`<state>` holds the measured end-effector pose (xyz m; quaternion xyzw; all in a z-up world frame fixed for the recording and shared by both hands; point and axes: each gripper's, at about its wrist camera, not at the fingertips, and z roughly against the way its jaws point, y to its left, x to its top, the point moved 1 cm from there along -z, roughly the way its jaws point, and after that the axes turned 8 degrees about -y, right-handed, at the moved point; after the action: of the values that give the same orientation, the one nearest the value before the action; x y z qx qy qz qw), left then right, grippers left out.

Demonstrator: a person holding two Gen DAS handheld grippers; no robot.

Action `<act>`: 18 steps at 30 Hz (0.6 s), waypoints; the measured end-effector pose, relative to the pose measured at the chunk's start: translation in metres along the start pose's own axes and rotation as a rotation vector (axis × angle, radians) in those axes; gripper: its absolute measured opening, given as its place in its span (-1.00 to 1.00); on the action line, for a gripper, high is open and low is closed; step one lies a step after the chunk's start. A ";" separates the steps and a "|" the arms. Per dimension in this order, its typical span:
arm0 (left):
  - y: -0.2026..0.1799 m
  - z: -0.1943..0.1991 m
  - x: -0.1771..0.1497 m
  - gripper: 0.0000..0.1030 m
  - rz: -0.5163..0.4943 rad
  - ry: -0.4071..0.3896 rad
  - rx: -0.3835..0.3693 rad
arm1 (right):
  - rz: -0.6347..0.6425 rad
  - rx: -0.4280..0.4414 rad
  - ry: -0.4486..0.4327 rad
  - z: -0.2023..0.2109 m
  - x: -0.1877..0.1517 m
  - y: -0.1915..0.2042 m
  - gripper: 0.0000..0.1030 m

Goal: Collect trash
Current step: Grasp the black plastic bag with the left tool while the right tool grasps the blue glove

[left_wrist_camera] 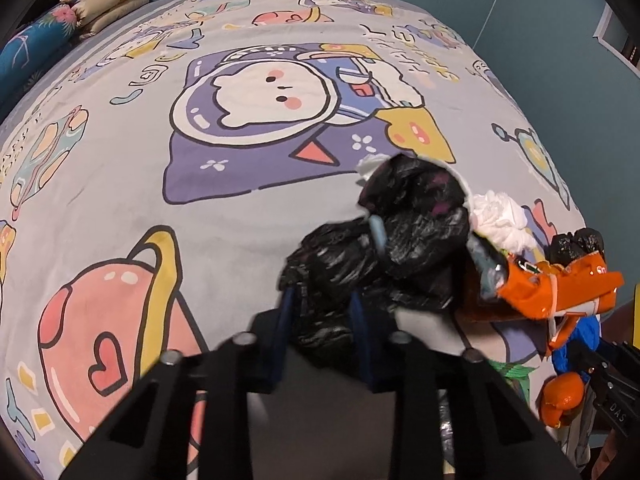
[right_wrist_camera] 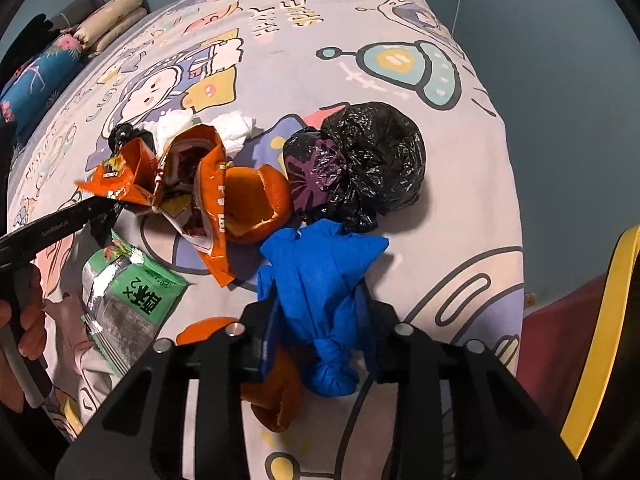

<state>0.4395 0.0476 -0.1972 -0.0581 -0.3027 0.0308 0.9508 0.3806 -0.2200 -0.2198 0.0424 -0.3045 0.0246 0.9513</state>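
A crumpled black trash bag [left_wrist_camera: 400, 240] lies on the cartoon bedsheet [left_wrist_camera: 120, 200], and my left gripper [left_wrist_camera: 322, 314] is shut on its near end. My right gripper [right_wrist_camera: 320, 320] is shut on the knotted blue bag [right_wrist_camera: 320, 280]. Between the two bags lie a torn orange snack wrapper [right_wrist_camera: 180, 184], white tissues [right_wrist_camera: 236, 128], an orange peel [right_wrist_camera: 256, 204] and a green packet [right_wrist_camera: 132, 292]. A second peel [right_wrist_camera: 276, 396] sits under the right gripper. Another tied black bag [right_wrist_camera: 372, 160] rests just beyond the blue one.
Stacked pillows [left_wrist_camera: 108, 4] and a blue bolster [left_wrist_camera: 32, 48] lie at the bed's far left. The bed edge drops to a teal wall on the right. A hand [right_wrist_camera: 28, 320] holds the left gripper's handle. A yellow strap [right_wrist_camera: 600, 320] hangs at the right.
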 end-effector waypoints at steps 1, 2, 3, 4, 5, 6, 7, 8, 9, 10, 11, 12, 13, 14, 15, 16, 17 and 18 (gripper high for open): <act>0.000 0.000 0.000 -0.59 0.002 -0.001 -0.001 | 0.006 -0.001 -0.005 0.001 0.000 0.001 -0.48; 0.001 0.001 0.000 -0.63 0.003 -0.001 -0.002 | 0.010 -0.002 -0.010 0.001 0.000 0.002 -0.51; 0.001 0.002 0.000 -0.64 0.002 -0.002 -0.002 | 0.017 -0.001 -0.011 0.001 0.000 0.003 -0.54; 0.000 0.002 0.001 -0.68 0.001 -0.003 -0.001 | 0.019 -0.001 -0.013 0.002 0.000 0.003 -0.55; 0.000 0.002 0.001 -0.72 -0.001 -0.004 -0.002 | 0.016 0.002 -0.016 0.002 0.000 0.003 -0.59; 0.000 0.003 0.001 -0.77 -0.001 -0.004 -0.004 | 0.012 0.008 -0.016 0.002 0.000 0.003 -0.61; 0.000 0.004 0.001 -0.79 -0.001 -0.004 -0.008 | 0.009 0.012 -0.018 0.003 0.001 0.002 -0.62; 0.000 0.005 0.001 -0.82 0.001 -0.005 -0.010 | 0.006 0.018 -0.023 0.004 0.001 0.002 -0.64; 0.000 0.007 0.001 -0.83 0.005 -0.006 -0.016 | 0.002 0.024 -0.030 0.006 0.002 0.002 -0.66; 0.000 0.008 0.001 -0.85 0.007 -0.007 -0.019 | -0.001 0.029 -0.036 0.008 0.001 0.002 -0.67; 0.000 0.010 0.001 -0.85 0.011 -0.008 -0.021 | -0.005 0.034 -0.042 0.010 0.002 0.002 -0.68; 0.001 0.013 0.002 -0.86 0.015 -0.012 -0.027 | -0.008 0.038 -0.052 0.013 0.002 0.002 -0.69; 0.001 0.015 0.002 -0.86 0.018 -0.017 -0.031 | -0.007 0.039 -0.060 0.015 0.002 0.003 -0.69; 0.001 0.017 0.002 -0.86 0.021 -0.021 -0.034 | -0.005 0.041 -0.066 0.016 0.002 0.003 -0.69; 0.002 0.019 0.002 -0.86 0.024 -0.025 -0.037 | -0.007 0.046 -0.069 0.018 0.001 0.004 -0.69; 0.003 0.022 0.002 -0.86 0.031 -0.029 -0.039 | -0.010 0.050 -0.070 0.019 0.001 0.003 -0.69; 0.004 0.025 0.001 -0.86 0.037 -0.031 -0.044 | -0.012 0.054 -0.069 0.020 0.000 0.003 -0.69; 0.006 0.027 0.001 -0.86 0.042 -0.033 -0.046 | -0.016 0.055 -0.067 0.020 -0.001 0.004 -0.69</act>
<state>0.4241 0.0557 -0.1756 -0.0855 -0.3177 0.0447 0.9433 0.3677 -0.2182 -0.2037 0.0719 -0.3350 0.0240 0.9392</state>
